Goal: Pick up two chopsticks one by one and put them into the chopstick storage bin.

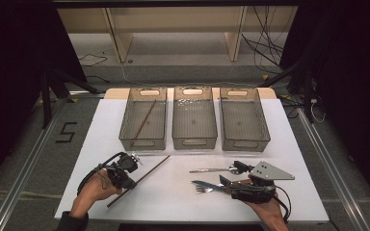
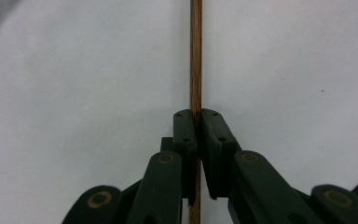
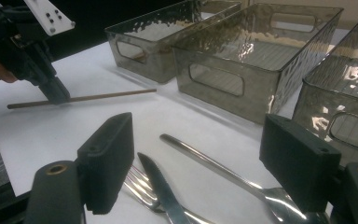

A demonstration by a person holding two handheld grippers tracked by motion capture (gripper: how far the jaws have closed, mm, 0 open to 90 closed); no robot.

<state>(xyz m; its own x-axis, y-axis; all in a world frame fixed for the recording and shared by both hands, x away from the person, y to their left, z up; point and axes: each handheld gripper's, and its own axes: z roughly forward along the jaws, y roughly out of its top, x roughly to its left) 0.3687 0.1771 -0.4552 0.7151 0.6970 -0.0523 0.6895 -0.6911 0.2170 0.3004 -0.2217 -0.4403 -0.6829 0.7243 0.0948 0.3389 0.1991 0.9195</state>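
Clamped between the left gripper [image 2: 196,122]'s jaws, the wooden chopstick [image 2: 196,56] lies flat on the white bench [image 2: 74,93], running straight ahead past them. Thin, stiff and light, it would likely pivot unless gripped near mid-length. Beyond it, the right gripper [image 3: 196,158]'s jaws stand wide and empty.

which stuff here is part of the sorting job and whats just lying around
In the job:
- chopstick on the table, clamped in the left gripper
- second chopstick already in the left bin
- spoon, knife and fork in front of the open right gripper
- middle bin, right bin

Lying about:
- cables on the floor
- wooden shelf legs
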